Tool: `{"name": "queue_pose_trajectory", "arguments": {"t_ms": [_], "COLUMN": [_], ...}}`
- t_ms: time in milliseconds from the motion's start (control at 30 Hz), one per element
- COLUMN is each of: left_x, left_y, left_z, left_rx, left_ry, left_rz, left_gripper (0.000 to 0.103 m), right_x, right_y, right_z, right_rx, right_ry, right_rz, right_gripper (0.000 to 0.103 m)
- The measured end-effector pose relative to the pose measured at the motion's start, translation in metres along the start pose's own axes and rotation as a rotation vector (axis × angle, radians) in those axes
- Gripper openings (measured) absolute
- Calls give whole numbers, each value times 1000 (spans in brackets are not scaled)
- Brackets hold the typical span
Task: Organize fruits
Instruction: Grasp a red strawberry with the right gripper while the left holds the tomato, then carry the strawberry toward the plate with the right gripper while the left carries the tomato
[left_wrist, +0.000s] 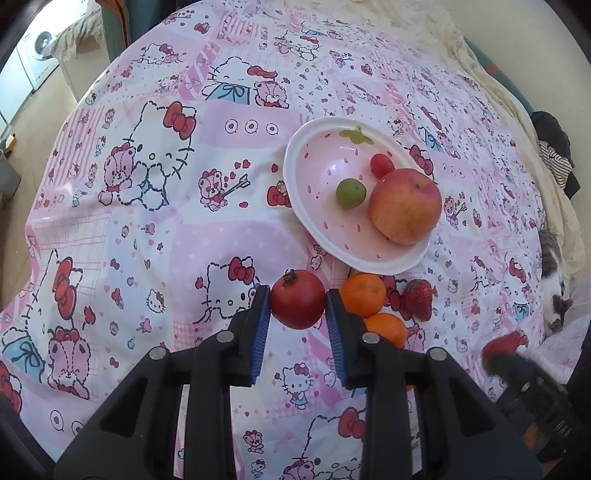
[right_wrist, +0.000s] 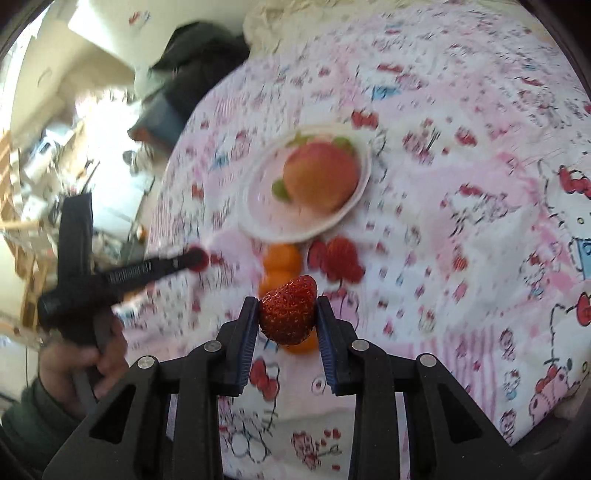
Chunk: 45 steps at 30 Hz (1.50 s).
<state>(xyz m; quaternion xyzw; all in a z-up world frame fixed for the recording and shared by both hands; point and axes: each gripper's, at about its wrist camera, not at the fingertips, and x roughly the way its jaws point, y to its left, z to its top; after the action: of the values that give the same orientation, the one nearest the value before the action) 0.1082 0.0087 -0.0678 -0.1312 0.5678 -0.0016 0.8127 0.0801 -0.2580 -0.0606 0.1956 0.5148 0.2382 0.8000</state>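
tomato (left_wrist: 297, 300) getting squeezed in my left gripper (left_wrist: 297, 306) | strawberry (right_wrist: 289, 311) sitting pinched in my right gripper (right_wrist: 288, 314) | plate (left_wrist: 295, 173) waiting just beyond

Daylight was bright and even. The left view was sharp, with glare on the plate (left_wrist: 295, 162). The right view was smeared by motion blur. Both curved and darkened at the edges.
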Motion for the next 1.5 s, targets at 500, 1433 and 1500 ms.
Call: {"name": "queue_pose_trajectory", "arguments": {"t_ms": [500, 1433, 1500], "left_x": [-18, 20, 31], "left_y": [4, -38, -40], "left_z": [11, 126, 128], "left_rx": [-13, 196, 205], "left_ry": [-67, -63, -56], "left_rz": [-30, -71, -58], "left_gripper": [26, 26, 26], "right_x": [-19, 54, 66], "right_y": [1, -12, -13], "right_z": [44, 167, 173], "right_rx": [11, -85, -102], "right_ry": [-124, -77, -62], "right_rz": [73, 0, -17], "right_gripper": [33, 33, 33]}}
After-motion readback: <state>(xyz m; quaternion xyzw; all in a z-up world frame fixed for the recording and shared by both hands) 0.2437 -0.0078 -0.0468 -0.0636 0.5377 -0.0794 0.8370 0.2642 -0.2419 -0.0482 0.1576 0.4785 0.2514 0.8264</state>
